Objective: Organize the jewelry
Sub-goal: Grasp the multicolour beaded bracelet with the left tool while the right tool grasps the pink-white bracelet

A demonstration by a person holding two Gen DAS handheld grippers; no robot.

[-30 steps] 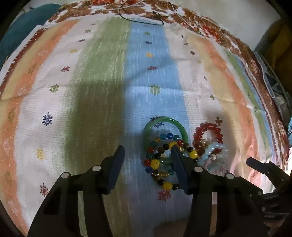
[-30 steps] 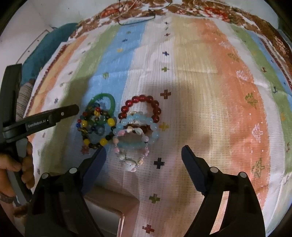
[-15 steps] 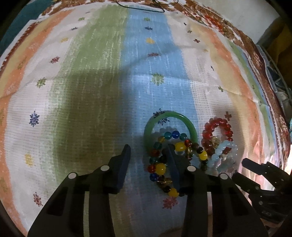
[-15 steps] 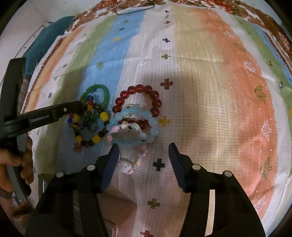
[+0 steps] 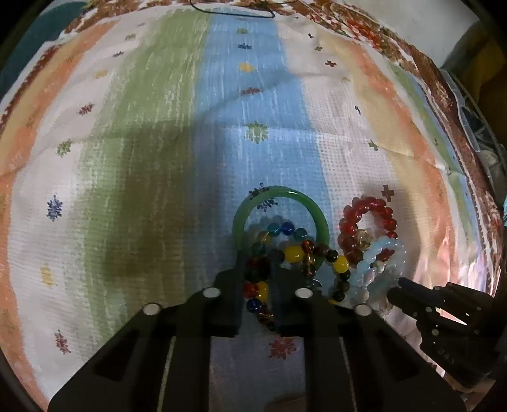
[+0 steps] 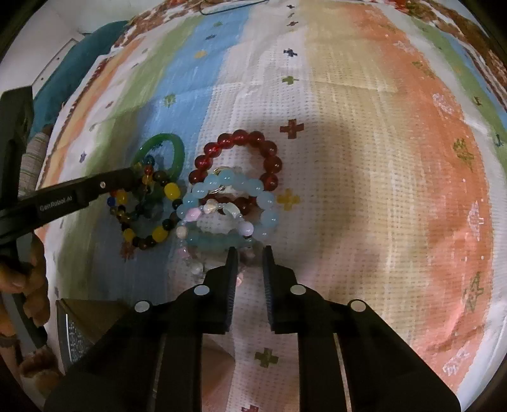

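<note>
Several bracelets lie bunched on a striped cloth (image 5: 158, 158). My left gripper (image 5: 258, 267) is shut on the multicoloured bead bracelet (image 5: 293, 253), which lies over a green bangle (image 5: 321, 222). A red bead bracelet (image 5: 369, 204) and a pale blue bead bracelet (image 5: 385, 245) lie to the right. My right gripper (image 6: 248, 253) has closed on the near side of a pale pink-and-clear bead bracelet (image 6: 190, 218). It lies on the pale blue bracelet (image 6: 269, 218) and the red bracelet (image 6: 240, 139). The green bangle (image 6: 179, 152) and multicoloured bracelet (image 6: 160, 234) sit left, under my left gripper's finger.
A box corner with a mesh side (image 6: 82, 329) stands at the lower left of the right wrist view, by the hand holding the left gripper. A black cord (image 5: 234, 12) lies at the far edge of the cloth. A teal fabric (image 6: 79, 63) lies beyond the cloth's left edge.
Both grippers have moved forward onto the bracelets and closed from wide open. The left one closed on the multicoloured bracelet, the right one on the pale bracelet's near side.
</note>
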